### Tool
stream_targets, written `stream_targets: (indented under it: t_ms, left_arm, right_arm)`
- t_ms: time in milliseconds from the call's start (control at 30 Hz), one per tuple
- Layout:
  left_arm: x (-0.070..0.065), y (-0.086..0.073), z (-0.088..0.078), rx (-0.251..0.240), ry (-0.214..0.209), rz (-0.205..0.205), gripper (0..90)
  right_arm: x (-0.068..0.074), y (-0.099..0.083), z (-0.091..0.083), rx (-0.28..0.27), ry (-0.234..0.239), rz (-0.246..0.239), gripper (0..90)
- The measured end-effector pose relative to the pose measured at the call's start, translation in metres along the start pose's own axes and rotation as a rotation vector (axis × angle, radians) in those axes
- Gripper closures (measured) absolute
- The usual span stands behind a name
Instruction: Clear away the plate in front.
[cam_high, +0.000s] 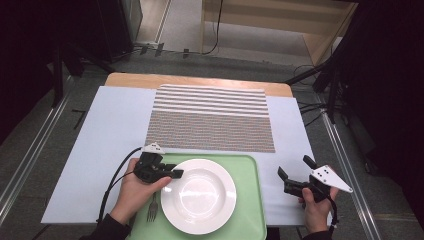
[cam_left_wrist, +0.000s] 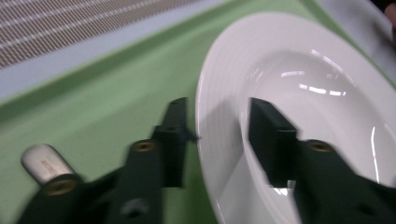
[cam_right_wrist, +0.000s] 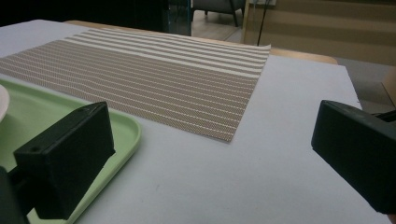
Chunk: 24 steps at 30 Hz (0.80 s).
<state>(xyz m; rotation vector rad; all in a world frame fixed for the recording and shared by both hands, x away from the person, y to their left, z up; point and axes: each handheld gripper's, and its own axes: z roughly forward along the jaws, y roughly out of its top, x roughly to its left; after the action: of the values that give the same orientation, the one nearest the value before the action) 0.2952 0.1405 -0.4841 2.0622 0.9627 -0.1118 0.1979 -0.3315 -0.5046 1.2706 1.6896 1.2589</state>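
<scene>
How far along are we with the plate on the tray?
Early. The white plate lies on the green tray with the fork beside it; the striped placemat is bare. The left tool straddles the plate's rim, jaws apart, not visibly clamped. The right tool waits open beside the tray. Lifting the plate is still ahead.

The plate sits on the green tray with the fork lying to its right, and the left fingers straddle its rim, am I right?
Not quite: the fork lies to the left of the plate, beside the left hand, as the high view shows. The rest holds: the plate sits on the green tray, and the left fingers straddle its rim.
</scene>
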Motion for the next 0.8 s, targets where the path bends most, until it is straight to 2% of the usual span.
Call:
stream_targets:
  t_ms: [67, 133, 233, 267, 333, 433, 467, 533, 800]
  left_arm:
    - [0.003, 0.001, -0.007, -0.058, 0.015, -0.005, 39.6]
    - [0.005, 0.001, -0.014, -0.105, 0.019, -0.002, 27.2]
    - [0.007, -0.002, -0.026, -0.171, 0.008, 0.016, 11.7]
    - [0.008, -0.002, -0.029, -0.189, 0.017, 0.028, 9.1]
    - [0.009, -0.004, -0.035, -0.225, 0.041, 0.049, 8.9]
    - [0.011, -0.005, -0.043, -0.266, 0.051, 0.058, 7.6]
    - [0.012, -0.005, -0.046, -0.273, 0.042, 0.069, 0.0]
    - [0.013, -0.006, -0.051, -0.292, 0.067, 0.085, 0.0]
    - [0.025, -0.017, -0.071, -0.354, 0.159, 0.107, 0.0]
  right_arm:
    - [0.000, 0.000, 0.000, -0.002, -0.001, -0.001, 0.0]
    - [-0.001, 0.000, -0.001, 0.001, -0.001, 0.009, 0.0]
    - [-0.002, -0.001, -0.001, -0.002, -0.004, 0.007, 0.0]
    - [-0.002, -0.001, -0.001, -0.002, -0.005, 0.008, 0.0]
    - [-0.002, -0.001, -0.001, -0.002, -0.006, 0.006, 0.0]
    - [-0.002, -0.001, -0.001, -0.003, -0.005, 0.004, 0.0]
    - [-0.002, -0.001, -0.001, -0.003, -0.006, 0.004, 0.0]
    - [-0.002, -0.001, 0.000, 0.000, -0.006, 0.007, 0.0]
    - [-0.003, -0.001, -0.001, -0.002, -0.010, 0.007, 0.0]
